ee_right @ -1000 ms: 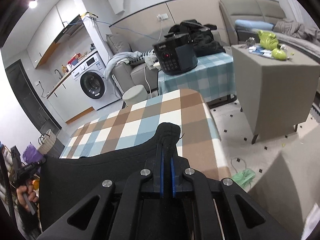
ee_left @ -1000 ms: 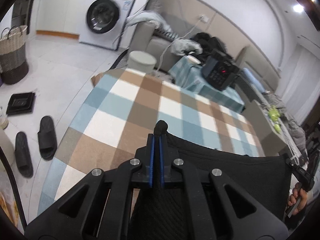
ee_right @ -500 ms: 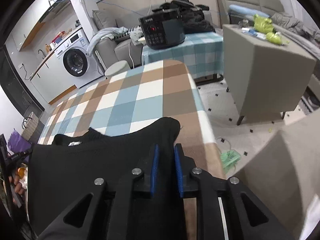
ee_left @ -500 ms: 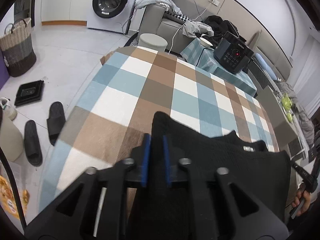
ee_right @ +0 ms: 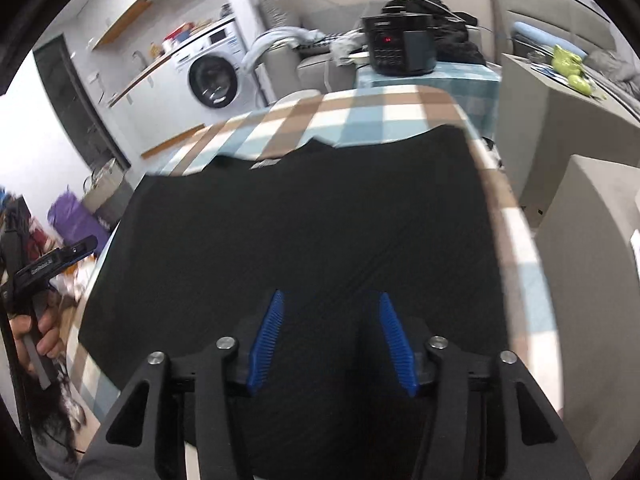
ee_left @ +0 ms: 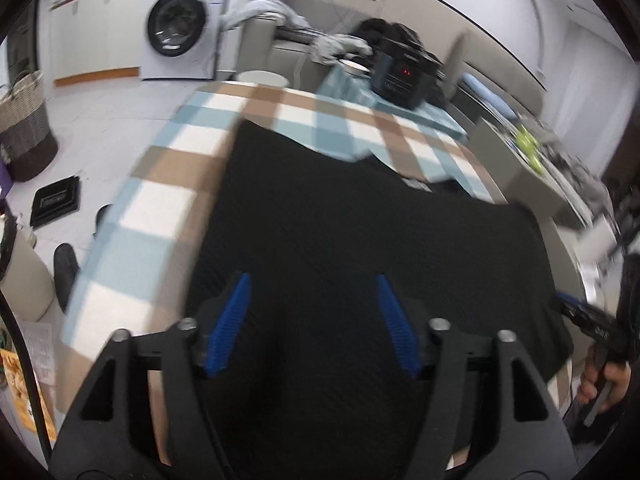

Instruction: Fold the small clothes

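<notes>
We see the checked tablecloth (ee_left: 168, 168) of brown, blue and white squares running from the lower left of the left wrist view up to its centre. On it lies the black garment (ee_left: 360, 240), spread flat and filling the middle and lower part of both views; its neckline with a small label (ee_right: 264, 165) sits at the far edge, towards the top of the frame.

In the upper left of both views stands a white washing machine (ee_left: 180, 36). A black appliance with red lights (ee_right: 400, 50) rests on a smaller checked table in the upper middle of the right wrist view. A woven basket (ee_left: 24, 128) stands at the left edge of the left wrist view.

The left gripper (ee_left: 314, 312) sits at the bottom centre of its view, its blue pads (ee_left: 232, 320) spread apart over the cloth, gripping nothing. The right gripper (ee_right: 330, 330) at the bottom centre of its view is likewise released above the garment. Both pairs of jaws have just been opening, with only the flat cloth showing beneath the gap.

Each view blurs at its edges.
</notes>
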{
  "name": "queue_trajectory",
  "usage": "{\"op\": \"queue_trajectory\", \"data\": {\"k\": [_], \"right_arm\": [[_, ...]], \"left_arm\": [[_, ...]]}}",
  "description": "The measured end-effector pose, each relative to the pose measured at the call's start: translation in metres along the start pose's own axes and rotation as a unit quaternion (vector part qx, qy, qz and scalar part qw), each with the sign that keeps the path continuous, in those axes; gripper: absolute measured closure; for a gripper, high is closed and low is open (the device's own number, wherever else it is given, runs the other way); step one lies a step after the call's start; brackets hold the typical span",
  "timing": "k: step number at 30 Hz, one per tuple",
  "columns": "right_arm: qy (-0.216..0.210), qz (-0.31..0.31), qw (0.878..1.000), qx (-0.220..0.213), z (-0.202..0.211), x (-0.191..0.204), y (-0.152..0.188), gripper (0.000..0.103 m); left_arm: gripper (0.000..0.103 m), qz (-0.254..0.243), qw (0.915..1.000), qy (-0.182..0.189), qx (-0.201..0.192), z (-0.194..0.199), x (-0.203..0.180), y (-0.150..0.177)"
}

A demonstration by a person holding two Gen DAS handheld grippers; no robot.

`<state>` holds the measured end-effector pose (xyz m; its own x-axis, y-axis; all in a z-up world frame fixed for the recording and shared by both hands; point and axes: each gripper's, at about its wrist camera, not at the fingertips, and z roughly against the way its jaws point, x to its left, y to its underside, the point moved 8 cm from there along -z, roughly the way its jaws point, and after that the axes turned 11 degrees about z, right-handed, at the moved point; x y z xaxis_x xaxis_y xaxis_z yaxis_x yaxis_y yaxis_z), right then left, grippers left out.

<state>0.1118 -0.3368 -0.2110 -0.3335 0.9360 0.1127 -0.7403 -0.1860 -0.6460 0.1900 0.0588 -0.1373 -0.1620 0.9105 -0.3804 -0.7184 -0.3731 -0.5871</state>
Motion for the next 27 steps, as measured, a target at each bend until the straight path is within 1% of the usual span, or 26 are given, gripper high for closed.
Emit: {"op": "queue_trajectory", "data": {"k": [1,3,5,6,8,9,11,12,13,14,16,18,20,23,24,25,26,27], "right_arm": [[-0.002,0.012,1.0,0.002,-0.003,0.011,0.004,0.051],[-0.01,0.022,1.0,0.011,-0.011,0.026,0.012,0.051],[-0.014,0.027,0.999,0.017,-0.017,0.041,0.023,0.05],[-0.015,0.033,0.999,0.019,-0.02,0.048,0.028,0.045],[-0.011,0.042,0.999,0.022,-0.024,0.053,0.038,0.04],[-0.006,0.047,0.999,0.024,-0.026,0.054,0.043,0.039],[0.012,0.074,0.997,0.018,-0.023,0.054,0.051,0.038],[0.021,0.089,0.996,0.022,-0.021,0.053,0.056,0.038],[0.027,0.101,0.994,0.023,-0.018,0.053,0.06,0.037],[0.025,0.102,0.994,0.023,-0.015,0.051,0.064,0.035],[0.022,0.093,0.995,0.025,-0.009,0.044,0.069,0.033],[0.043,0.084,0.995,0.032,-0.004,0.032,0.075,0.033],[0.052,0.066,0.996,0.032,0.004,0.022,0.077,0.033],[0.065,0.053,0.996,0.025,0.014,0.025,0.079,0.033],[0.061,0.052,0.997,0.021,0.017,0.031,0.078,0.033],[0.05,0.05,0.997,0.016,0.018,0.037,0.077,0.033],[0.033,0.049,0.998,0.012,0.019,0.047,0.076,0.033],[0.019,0.051,0.998,0.008,0.018,0.056,0.075,0.033]], "left_arm": [[0.037,-0.015,0.9999,0.004,0.005,0.002,-0.009,0.013],[0.033,-0.031,0.9994,0.007,0.014,0.001,-0.021,0.034],[0.032,-0.043,0.9984,0.008,0.036,-0.006,-0.032,0.058],[0.032,-0.048,0.9978,0.007,0.044,-0.007,-0.036,0.067],[0.032,-0.07,0.9955,0.005,0.063,-0.012,-0.044,0.088],[0.032,-0.087,0.994,0.001,0.066,-0.011,-0.047,0.097],[0.032,-0.099,0.9928,-0.008,0.066,-0.011,-0.047,0.105],[0.032,-0.1,0.9924,-0.009,0.071,-0.01,-0.047,0.11],[0.032,-0.098,0.9924,-0.007,0.075,-0.011,-0.045,0.113],[0.032,-0.097,0.9923,-0.008,0.077,-0.011,-0.043,0.115],[0.031,-0.101,0.9921,-0.009,0.074,-0.006,-0.04,0.121],[0.031,-0.107,0.9915,-0.011,0.073,-0.003,-0.035,0.122],[0.031,-0.11,0.9913,-0.013,0.071,0.003,-0.032,0.126],[0.031,-0.117,0.9904,-0.018,0.071,0.013,-0.032,0.131],[0.031,-0.12,0.9902,-0.015,0.07,0.016,-0.035,0.132],[0.031,-0.121,0.9901,-0.004,0.072,0.022,-0.041,0.136],[0.031,-0.122,0.9898,0.003,0.073,0.022,-0.047,0.135],[0.031,-0.128,0.9889,0.019,0.072,0.026,-0.056,0.139]]}}
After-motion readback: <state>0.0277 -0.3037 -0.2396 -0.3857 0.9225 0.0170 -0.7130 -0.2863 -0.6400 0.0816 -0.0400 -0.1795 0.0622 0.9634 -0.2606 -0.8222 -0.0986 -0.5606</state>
